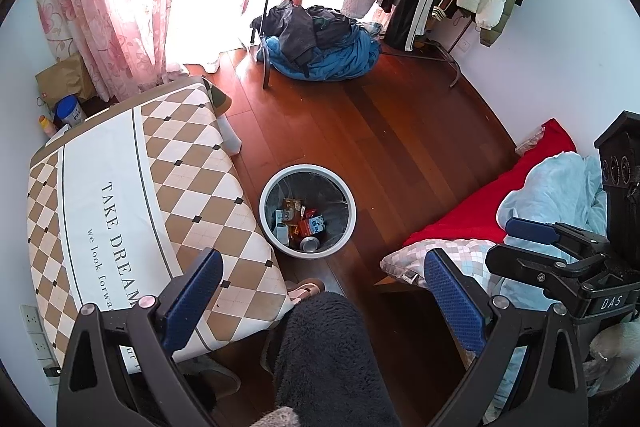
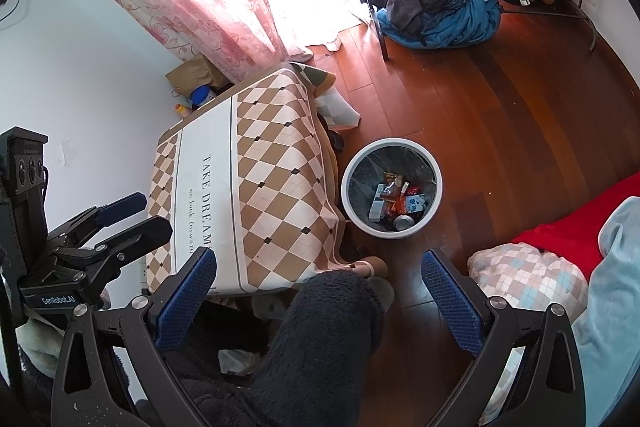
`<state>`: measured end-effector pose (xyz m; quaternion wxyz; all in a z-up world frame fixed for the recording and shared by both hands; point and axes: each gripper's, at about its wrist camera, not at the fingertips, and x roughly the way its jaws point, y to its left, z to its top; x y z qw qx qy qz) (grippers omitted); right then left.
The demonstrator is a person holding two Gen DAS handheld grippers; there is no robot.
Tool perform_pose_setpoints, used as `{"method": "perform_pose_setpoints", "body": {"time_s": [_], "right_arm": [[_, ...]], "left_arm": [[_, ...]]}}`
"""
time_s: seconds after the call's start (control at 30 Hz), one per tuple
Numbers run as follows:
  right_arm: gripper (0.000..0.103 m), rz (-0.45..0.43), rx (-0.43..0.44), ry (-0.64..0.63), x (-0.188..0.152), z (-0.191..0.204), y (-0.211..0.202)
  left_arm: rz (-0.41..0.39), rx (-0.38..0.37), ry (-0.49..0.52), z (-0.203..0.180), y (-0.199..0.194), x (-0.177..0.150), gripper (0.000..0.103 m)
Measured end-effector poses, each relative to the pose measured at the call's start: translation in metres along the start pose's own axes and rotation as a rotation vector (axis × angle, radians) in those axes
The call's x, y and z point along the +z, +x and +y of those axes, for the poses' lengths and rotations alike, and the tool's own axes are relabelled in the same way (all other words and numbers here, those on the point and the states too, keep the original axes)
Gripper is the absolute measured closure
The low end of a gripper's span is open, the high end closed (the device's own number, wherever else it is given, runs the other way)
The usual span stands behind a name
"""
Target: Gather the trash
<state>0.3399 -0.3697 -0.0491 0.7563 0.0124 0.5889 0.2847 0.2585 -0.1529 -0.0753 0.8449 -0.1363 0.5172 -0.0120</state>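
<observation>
Both grippers [image 1: 324, 301] [image 2: 318, 297] gape empty; bin [image 1: 307, 169] frame centre, trash [image 1: 300, 223] light, crushable: pinch carton edges.

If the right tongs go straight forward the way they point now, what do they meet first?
Probably the white trash bin, or the wooden floor just beyond it; depth is unclear. The open right tongs hold nothing, and nothing nearer blocks the way.

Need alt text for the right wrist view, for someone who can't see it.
The open, empty right gripper hovers above a white trash bin on a wooden floor, holding cartons, wrappers and a can. A table with a checkered tablecloth stands left of it; the left gripper shows at far left.
</observation>
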Motion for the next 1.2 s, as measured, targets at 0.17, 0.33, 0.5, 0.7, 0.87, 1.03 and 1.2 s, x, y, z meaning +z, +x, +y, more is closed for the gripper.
{"method": "perform_pose_setpoints", "body": {"time_s": [0.17,0.33,0.5,0.7,0.87,1.03,1.2], "right_arm": [[0.0,0.001,0.002,0.0,0.0004,-0.0006,0.0],[0.0,0.001,0.001,0.0,0.0004,-0.0005,-0.0001],[0.0,0.002,-0.001,0.0,-0.0003,0.0013,-0.0001],[0.0,0.002,0.001,-0.001,-0.0009,0.0016,-0.0003],[0.0,0.002,0.0,-0.001,-0.0009,0.0019,-0.0002],[0.0,0.002,-0.001,0.002,-0.0014,0.0027,0.0001],[0.0,0.005,0.001,0.001,-0.0031,0.0044,0.0011]], "left_arm": [[0.003,-0.002,0.0,0.0005,0.0003,-0.0024,0.0],[0.003,-0.004,0.001,0.0008,-0.0003,-0.0025,0.0],[0.004,-0.004,0.002,0.0006,-0.0001,-0.0043,0.0],[0.005,-0.004,0.001,0.0005,-0.0003,-0.0043,0.0],[0.003,-0.005,0.0,-0.0004,-0.0002,-0.0045,0.0],[0.003,-0.001,0.001,-0.0012,0.0001,-0.0039,0.0],[0.003,-0.002,0.0,-0.001,-0.0013,-0.0083,0.0]]}}
